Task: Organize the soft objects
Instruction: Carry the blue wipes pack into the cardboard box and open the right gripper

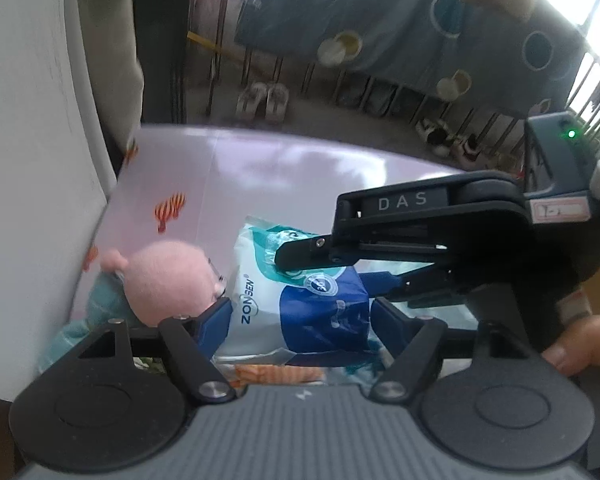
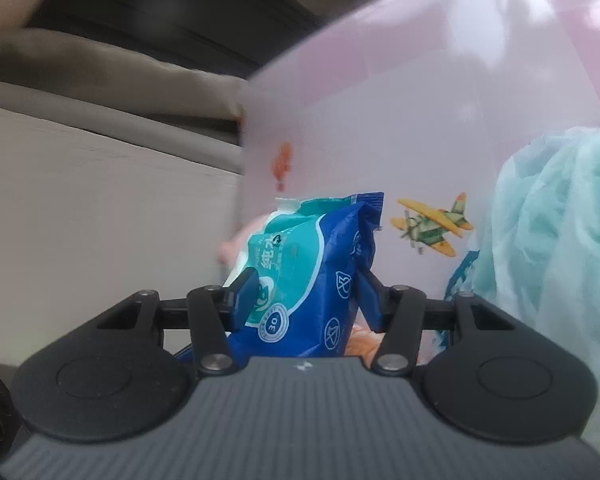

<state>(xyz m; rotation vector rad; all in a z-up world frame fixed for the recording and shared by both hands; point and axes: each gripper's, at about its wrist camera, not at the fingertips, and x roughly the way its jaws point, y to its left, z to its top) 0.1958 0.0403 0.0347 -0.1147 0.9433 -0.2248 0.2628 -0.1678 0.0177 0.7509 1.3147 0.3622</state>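
the right claw [image 2: 304,300] is clamped on a soft pack of wet wipes [image 2: 320,272] — blue and teal with white, a "30" badge near its lower end. in the right wrist view the blue pads [image 2: 246,300] press into both sides of the pack, which stands up between them, its crimped top edge pointing away from the claw. beyond the pack the pink worktop [image 2: 420,100] carries printed pictures; a yellow aeroplane print [image 2: 432,226] lies just to the right of the pack's top. further right of this claw a heap of pale teal cloth [image 2: 552,240] fills the edge of the view. a bit of pink plush peeps out behind the pack on its left.

in the left wrist view the left claw [image 1: 300,320] stands wide, its pads [image 1: 216,320] on either side of the same pack [image 1: 284,304] without visibly pressing on it. the right claw [image 1: 300,258] reaches in from the right, its fingers across the pack's upper part, and a hand [image 1: 584,344] grips its handle at the right edge. just left of the left claw's left finger lies a plush toy [image 1: 168,280] with a round pink head and a pale teal body, touching the pack's side. a white wall [image 1: 32,160] runs along the worktop's left side.
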